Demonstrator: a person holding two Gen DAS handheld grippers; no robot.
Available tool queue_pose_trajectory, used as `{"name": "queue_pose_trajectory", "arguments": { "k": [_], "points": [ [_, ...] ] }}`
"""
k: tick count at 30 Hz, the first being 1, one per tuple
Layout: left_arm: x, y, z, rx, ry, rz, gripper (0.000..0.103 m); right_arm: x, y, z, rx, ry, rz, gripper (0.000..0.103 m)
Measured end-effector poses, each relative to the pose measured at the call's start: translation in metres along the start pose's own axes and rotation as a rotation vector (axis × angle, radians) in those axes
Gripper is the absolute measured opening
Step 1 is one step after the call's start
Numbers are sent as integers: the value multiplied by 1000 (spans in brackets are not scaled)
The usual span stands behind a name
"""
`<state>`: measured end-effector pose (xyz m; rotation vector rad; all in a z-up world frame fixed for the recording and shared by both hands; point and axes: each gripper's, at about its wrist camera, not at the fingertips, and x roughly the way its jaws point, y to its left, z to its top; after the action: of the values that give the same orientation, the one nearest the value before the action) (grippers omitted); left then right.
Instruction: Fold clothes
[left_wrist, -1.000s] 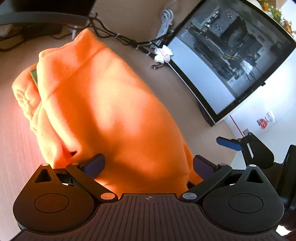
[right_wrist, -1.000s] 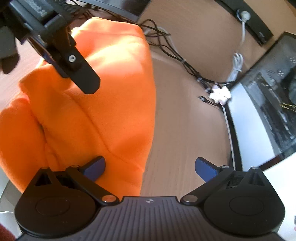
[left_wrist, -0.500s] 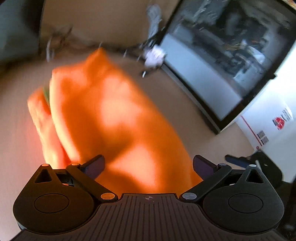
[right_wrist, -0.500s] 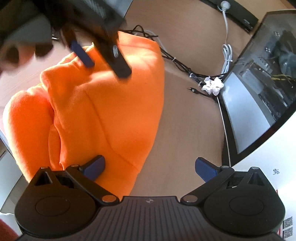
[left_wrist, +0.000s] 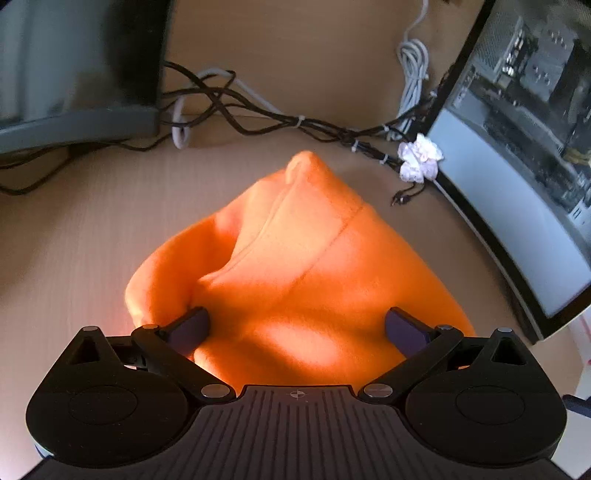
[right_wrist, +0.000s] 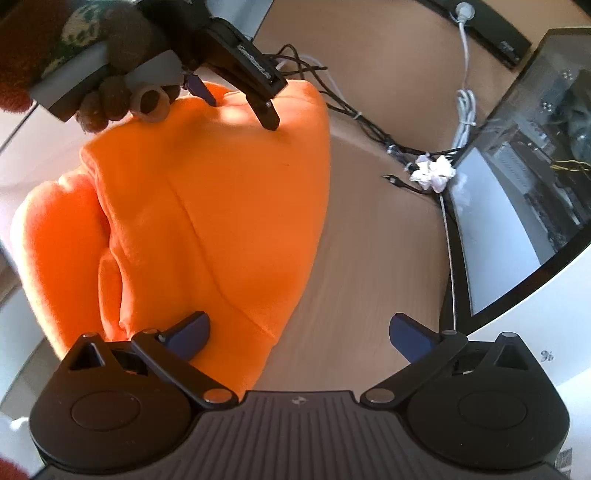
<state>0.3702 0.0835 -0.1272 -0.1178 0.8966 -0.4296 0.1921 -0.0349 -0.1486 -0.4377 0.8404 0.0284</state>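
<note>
Left gripper (left_wrist: 295, 325) has swung round since a second ago: the orange garment (left_wrist: 295, 266) now sits centred ahead of it, not off to the left, and the right gripper's fingers no longer show at its right edge. Garment lies bunched on the tan surface (left_wrist: 74, 221), folded edge peaking toward the cables (left_wrist: 258, 118). Left gripper jaws wide, both fingers against the cloth, gripping nothing. Right gripper (right_wrist: 299, 328) also wide: left finger on the garment's near edge, right finger over bare surface. From the right wrist view a hand (right_wrist: 118, 85) holds the left gripper at the garment's far end. Monitor (right_wrist: 517, 184) at right.
</note>
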Motion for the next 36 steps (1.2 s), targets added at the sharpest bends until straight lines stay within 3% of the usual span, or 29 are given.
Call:
{"name": "queue_pose_trajectory", "arguments": {
  "k": [5,8,11,14,16,19,21,25,27,29,31,34,36],
  "points": [
    [-78,-10,-30,143,-90,61,103,-34,-22,-4,-92,-77,154,103],
    [-114,-19,-65,207,-120,125,103,-53,-15,-10,-196,-153,310,103],
    [-133,-28,-97,234,-118,160,103,-49,4,-11,-260,-165,422,103],
    [-145,-35,-119,264,-101,192,103,-29,28,-15,-328,-144,432,101],
    [-152,-41,-131,301,-90,197,103,-21,38,-19,-392,-136,414,93],
    [-158,-51,-147,400,-75,158,103,-17,44,-20,-450,-132,384,72],
    [-158,-57,-157,462,-62,121,103,-16,30,-11,-352,-91,418,55],
    [-146,-70,-168,582,-53,111,103,9,-21,9,80,90,562,49],
    [-132,-77,-169,643,-67,138,103,20,-37,8,209,129,594,49],
    [-117,-81,-165,676,-69,152,103,19,-38,5,210,117,561,49],
    [-104,-85,-162,698,-70,164,103,2,-24,0,80,47,477,51],
    [-98,-75,-145,575,-63,128,103,-30,-2,-15,-146,-103,365,73],
    [-99,-66,-134,468,-56,77,103,-37,12,-26,-253,-165,288,77]
  ]
}}
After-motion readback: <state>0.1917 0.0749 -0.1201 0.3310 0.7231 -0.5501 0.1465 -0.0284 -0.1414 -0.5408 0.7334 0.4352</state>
